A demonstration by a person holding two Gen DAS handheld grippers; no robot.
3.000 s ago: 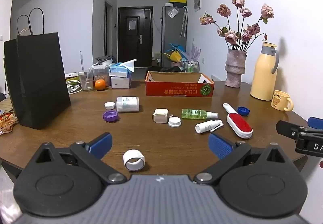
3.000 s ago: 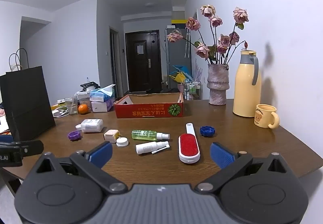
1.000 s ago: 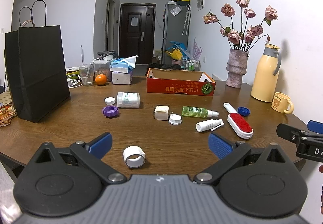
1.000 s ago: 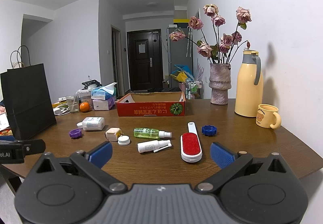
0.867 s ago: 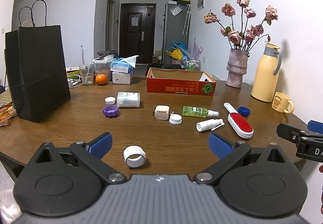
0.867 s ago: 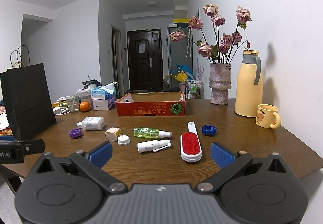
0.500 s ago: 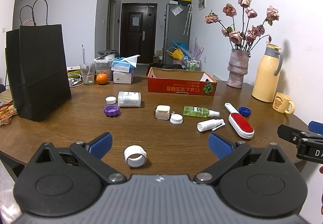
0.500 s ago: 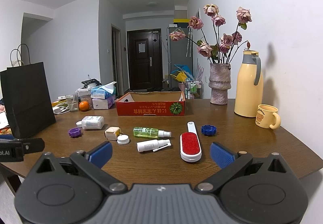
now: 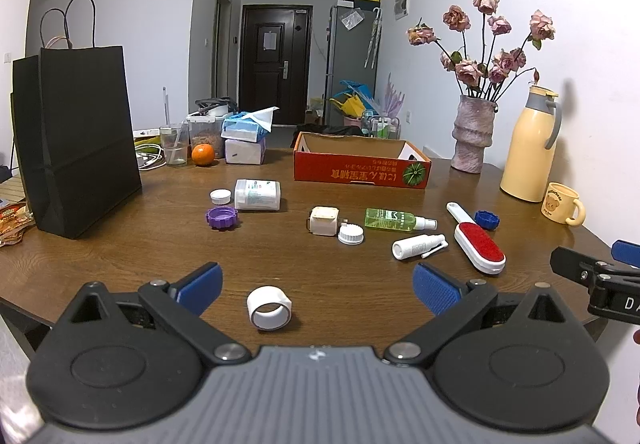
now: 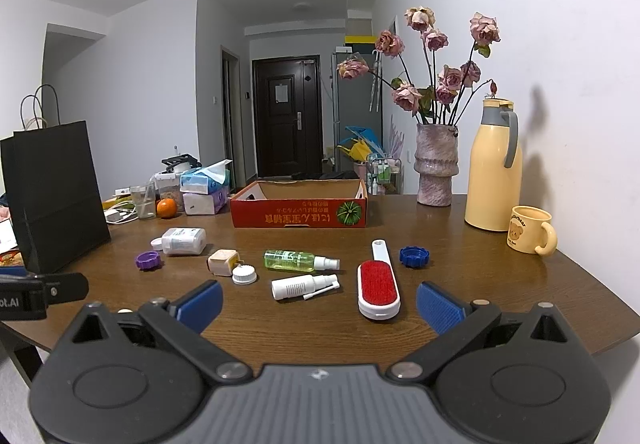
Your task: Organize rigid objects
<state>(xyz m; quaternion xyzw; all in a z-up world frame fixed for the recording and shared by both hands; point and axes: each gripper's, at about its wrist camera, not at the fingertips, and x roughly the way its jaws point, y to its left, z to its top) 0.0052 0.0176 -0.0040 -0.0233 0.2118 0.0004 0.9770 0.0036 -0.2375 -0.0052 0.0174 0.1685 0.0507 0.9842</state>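
Small items lie scattered on the brown table (image 9: 160,244). A white tape roll (image 9: 269,303) sits between the fingers of my open left gripper (image 9: 318,286), near the front edge. Farther back are a purple cap (image 9: 222,217), a white pill bottle (image 9: 257,195), a beige box (image 9: 323,220), a green spray bottle (image 9: 396,220), a white spray bottle (image 9: 418,245), a red lint brush (image 9: 477,243) and a blue cap (image 9: 487,219). My right gripper (image 10: 319,301) is open and empty, just short of the lint brush (image 10: 378,283) and white spray bottle (image 10: 305,286). An open red cardboard box (image 10: 299,211) stands behind.
A black paper bag (image 9: 78,136) stands at the left. At the right are a vase of dried roses (image 10: 435,164), a yellow thermos (image 10: 494,168) and a yellow mug (image 10: 530,230). Tissue packs (image 9: 244,132), a glass (image 9: 174,146) and an orange (image 9: 202,155) sit at the back left.
Both views have crept slightly; the table items sit a touch lower and nearer. Both grippers stay open and nothing has been picked up.
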